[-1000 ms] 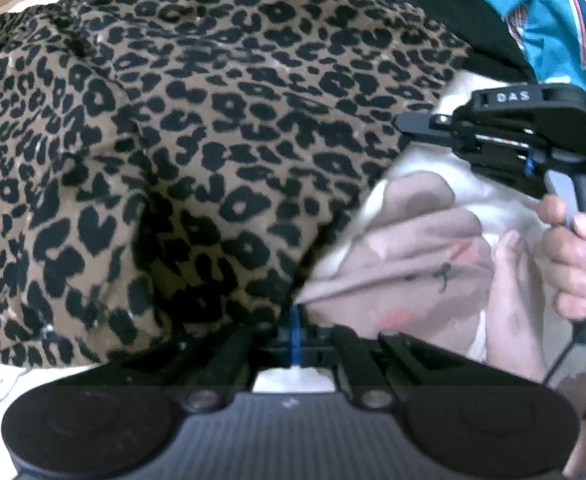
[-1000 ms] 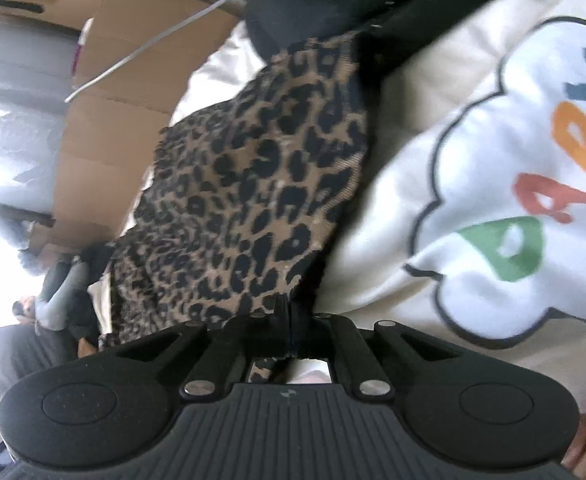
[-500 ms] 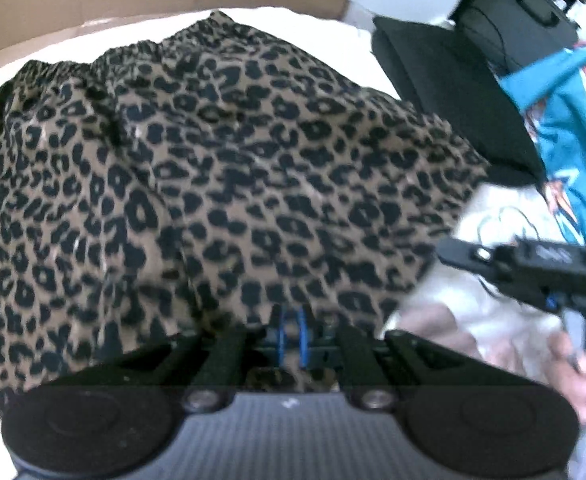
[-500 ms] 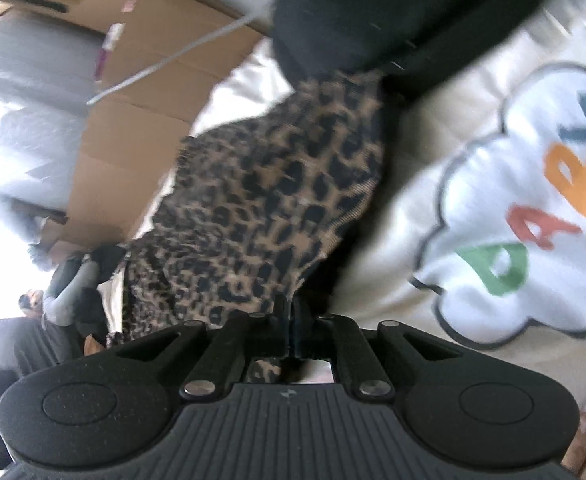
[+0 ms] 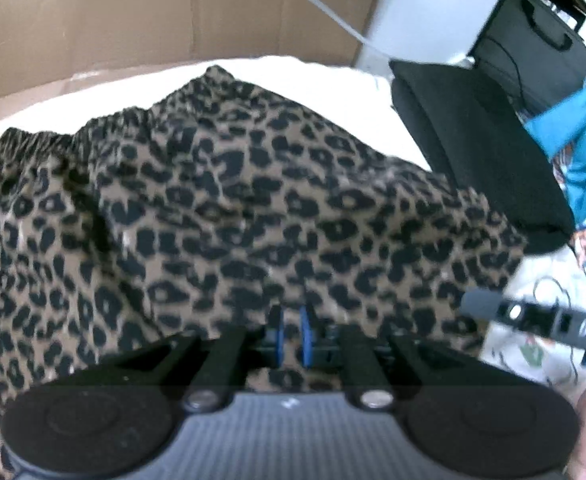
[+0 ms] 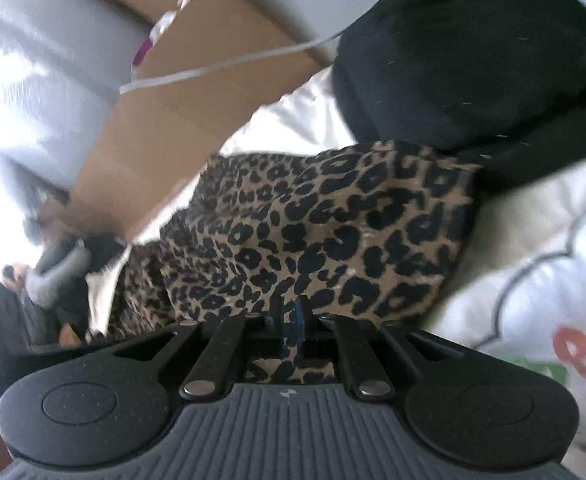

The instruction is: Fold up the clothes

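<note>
A leopard-print garment (image 5: 253,220) lies spread over the white bedding, its gathered waistband at the far left. My left gripper (image 5: 289,336) hovers over its near part. Its jaws are opening, and the blue pads (image 5: 304,336) stand slightly apart with only the cloth below showing in the gap. The right wrist view shows the garment's (image 6: 333,232) right edge resting on a white printed garment (image 6: 533,280). My right gripper (image 6: 290,320) is just above that edge with its jaws opening, a narrow gap between them and no cloth pinched. That right gripper (image 5: 533,316) also shows in the left wrist view.
A black garment (image 5: 473,140) lies at the far right of the leopard cloth, with a teal printed one (image 5: 581,152) beyond it. Cardboard (image 5: 133,20) and a white cable (image 5: 313,0) border the far side. A black case (image 5: 533,40) stands at the back right.
Both grippers were shut on the leopard cloth and have let it go, their jaws now slightly parted. The left one drew back and tilted up. The right one lifted and rolled.
</note>
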`<state>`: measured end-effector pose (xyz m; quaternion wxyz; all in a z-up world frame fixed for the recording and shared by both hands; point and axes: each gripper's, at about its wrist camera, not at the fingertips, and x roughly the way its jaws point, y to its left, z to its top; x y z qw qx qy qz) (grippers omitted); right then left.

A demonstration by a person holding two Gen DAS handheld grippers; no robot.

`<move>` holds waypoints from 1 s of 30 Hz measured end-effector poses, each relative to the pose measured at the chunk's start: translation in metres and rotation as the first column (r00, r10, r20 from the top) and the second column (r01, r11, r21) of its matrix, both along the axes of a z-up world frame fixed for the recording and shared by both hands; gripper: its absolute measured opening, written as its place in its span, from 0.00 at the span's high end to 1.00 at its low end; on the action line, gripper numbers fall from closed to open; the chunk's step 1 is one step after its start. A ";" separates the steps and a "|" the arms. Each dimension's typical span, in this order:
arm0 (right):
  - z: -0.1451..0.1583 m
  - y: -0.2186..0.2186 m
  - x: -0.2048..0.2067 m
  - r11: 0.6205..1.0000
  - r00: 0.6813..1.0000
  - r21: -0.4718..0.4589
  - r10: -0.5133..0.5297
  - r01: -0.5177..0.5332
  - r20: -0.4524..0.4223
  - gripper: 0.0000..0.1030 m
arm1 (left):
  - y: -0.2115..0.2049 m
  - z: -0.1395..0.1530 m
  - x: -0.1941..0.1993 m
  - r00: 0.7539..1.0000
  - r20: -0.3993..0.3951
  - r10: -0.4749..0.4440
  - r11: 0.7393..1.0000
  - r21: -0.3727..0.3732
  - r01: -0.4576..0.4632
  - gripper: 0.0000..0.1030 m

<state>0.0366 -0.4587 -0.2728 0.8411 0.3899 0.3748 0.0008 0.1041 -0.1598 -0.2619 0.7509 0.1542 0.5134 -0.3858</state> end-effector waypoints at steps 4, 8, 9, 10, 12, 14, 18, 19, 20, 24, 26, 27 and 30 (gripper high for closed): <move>0.000 0.009 0.022 0.998 0.999 -0.049 0.041 -0.041 -0.001 0.78 | -0.004 -0.020 0.013 0.998 -0.029 0.054 0.997 0.056 -0.053 0.90; -0.018 0.024 0.027 0.992 0.992 -0.074 0.098 -0.104 -0.085 0.78 | 0.010 -0.039 0.008 0.995 -0.068 0.073 0.992 0.105 -0.065 0.90; -0.023 0.028 0.025 0.990 0.988 -0.076 0.109 -0.118 -0.107 0.77 | 0.014 -0.040 0.006 0.995 -0.070 0.069 0.992 0.113 -0.061 0.91; -0.027 0.032 0.022 0.988 0.986 -0.081 0.120 -0.130 -0.120 0.75 | 0.018 -0.040 0.002 0.996 -0.071 0.061 0.992 0.119 -0.052 0.92; -0.029 0.036 0.014 0.984 0.983 -0.092 0.140 -0.151 -0.119 0.75 | 0.021 -0.038 -0.005 0.997 -0.068 0.021 0.989 0.148 -0.010 0.92; -0.030 0.035 0.008 0.983 0.980 -0.080 0.151 -0.162 -0.129 0.75 | 0.025 -0.039 -0.011 0.997 -0.083 -0.004 0.983 0.184 0.019 0.92; -0.032 0.041 0.001 0.976 0.972 -0.098 0.180 -0.196 -0.148 0.75 | 0.037 -0.042 -0.018 0.994 -0.109 -0.028 0.977 0.207 0.050 0.92; -0.032 0.043 0.000 0.973 0.970 -0.107 0.188 -0.206 -0.152 0.75 | 0.040 -0.042 -0.019 0.993 -0.110 -0.037 0.976 0.211 0.060 0.92; -0.032 0.045 -0.002 0.970 0.968 -0.116 0.196 -0.215 -0.157 0.75 | 0.042 -0.042 -0.021 0.993 -0.113 -0.043 0.974 0.217 0.067 0.93; -0.029 0.052 -0.003 0.952 0.957 -0.160 0.231 -0.259 -0.177 0.75 | 0.054 -0.042 -0.031 0.990 -0.123 -0.063 0.967 0.238 0.092 0.93; -0.028 0.054 -0.002 0.947 0.951 -0.165 0.245 -0.277 -0.190 0.75 | 0.058 -0.041 -0.037 0.988 -0.134 -0.081 0.960 0.254 0.114 0.93; -0.027 0.055 -0.002 0.944 0.948 -0.167 0.251 -0.285 -0.197 0.75 | 0.059 -0.040 -0.039 0.986 -0.144 -0.087 0.956 0.268 0.124 0.93; -0.023 0.055 -0.001 0.933 0.938 -0.178 0.272 -0.312 -0.216 0.75 | 0.060 -0.032 -0.040 0.979 -0.181 -0.099 0.941 0.303 0.151 0.93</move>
